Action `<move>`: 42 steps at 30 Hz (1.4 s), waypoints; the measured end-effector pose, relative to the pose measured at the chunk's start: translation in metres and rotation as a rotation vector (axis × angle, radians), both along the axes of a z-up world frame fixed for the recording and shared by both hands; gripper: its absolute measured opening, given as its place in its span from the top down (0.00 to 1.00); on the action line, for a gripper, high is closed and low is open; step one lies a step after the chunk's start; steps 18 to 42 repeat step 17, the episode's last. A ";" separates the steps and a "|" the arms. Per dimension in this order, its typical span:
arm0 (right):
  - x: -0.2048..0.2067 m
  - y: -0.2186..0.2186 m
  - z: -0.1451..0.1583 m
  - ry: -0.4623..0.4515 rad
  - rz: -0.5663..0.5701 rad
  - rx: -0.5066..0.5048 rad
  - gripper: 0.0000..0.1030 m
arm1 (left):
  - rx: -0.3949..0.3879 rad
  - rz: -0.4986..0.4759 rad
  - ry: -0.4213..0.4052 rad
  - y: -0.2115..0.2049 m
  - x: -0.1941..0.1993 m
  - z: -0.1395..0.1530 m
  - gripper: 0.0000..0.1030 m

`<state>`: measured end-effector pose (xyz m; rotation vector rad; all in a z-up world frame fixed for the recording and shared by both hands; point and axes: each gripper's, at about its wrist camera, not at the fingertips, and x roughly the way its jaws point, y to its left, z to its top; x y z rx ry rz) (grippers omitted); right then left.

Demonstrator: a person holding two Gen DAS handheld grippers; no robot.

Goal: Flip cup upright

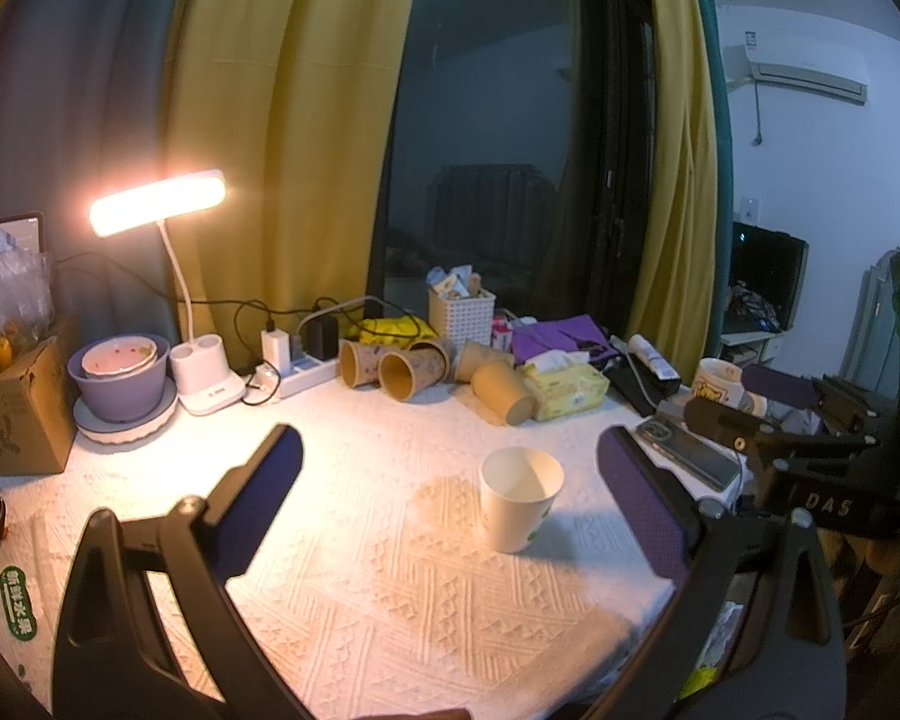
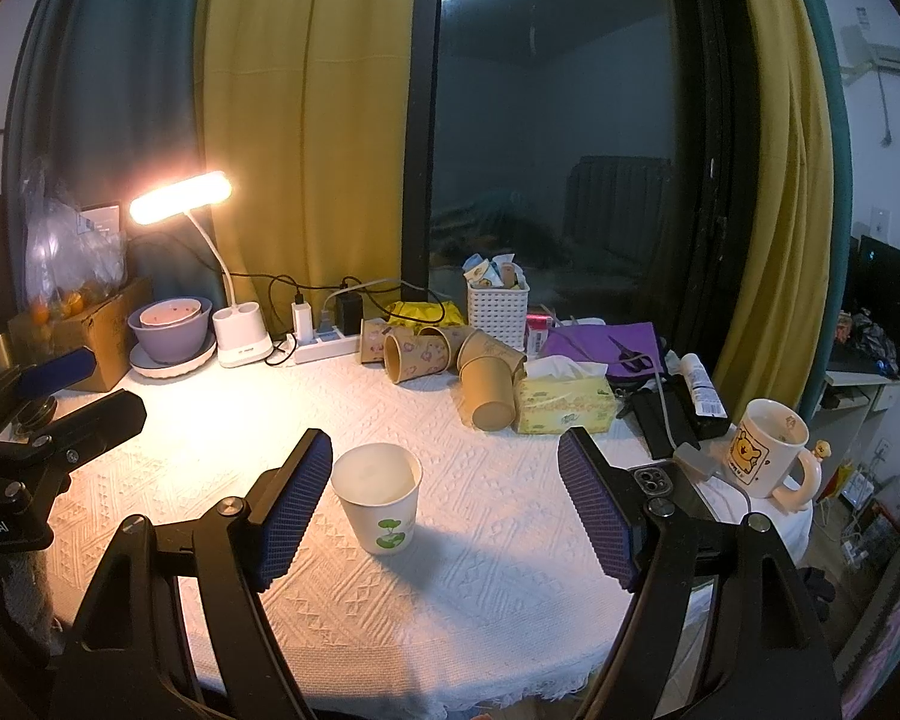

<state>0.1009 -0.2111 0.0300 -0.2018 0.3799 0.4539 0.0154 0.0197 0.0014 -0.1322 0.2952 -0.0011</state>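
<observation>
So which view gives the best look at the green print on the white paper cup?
The right wrist view: the white paper cup stands upright with its green print facing the camera, whole and lit. In the left wrist view the same cup shows only a sliver of green at its lower right edge, though its open mouth is clear.

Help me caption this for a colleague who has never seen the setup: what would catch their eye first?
The lit desk lamp glowing at the back left, then the white paper cup standing upright, mouth up, on the white tablecloth between the two open grippers. Behind it, a heap of brown paper cups lies tipped beside a yellow tissue box, and a cartoon mug stands at the right edge.
</observation>
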 end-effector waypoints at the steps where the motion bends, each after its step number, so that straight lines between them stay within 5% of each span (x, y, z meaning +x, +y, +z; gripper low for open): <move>1: -0.001 -0.001 -0.001 0.000 0.000 0.000 0.22 | 0.000 0.000 0.000 0.000 0.000 0.000 0.03; 42: -0.002 -0.001 -0.004 -0.001 -0.001 -0.004 0.22 | -0.017 -0.035 -0.017 -0.008 0.000 -0.005 0.03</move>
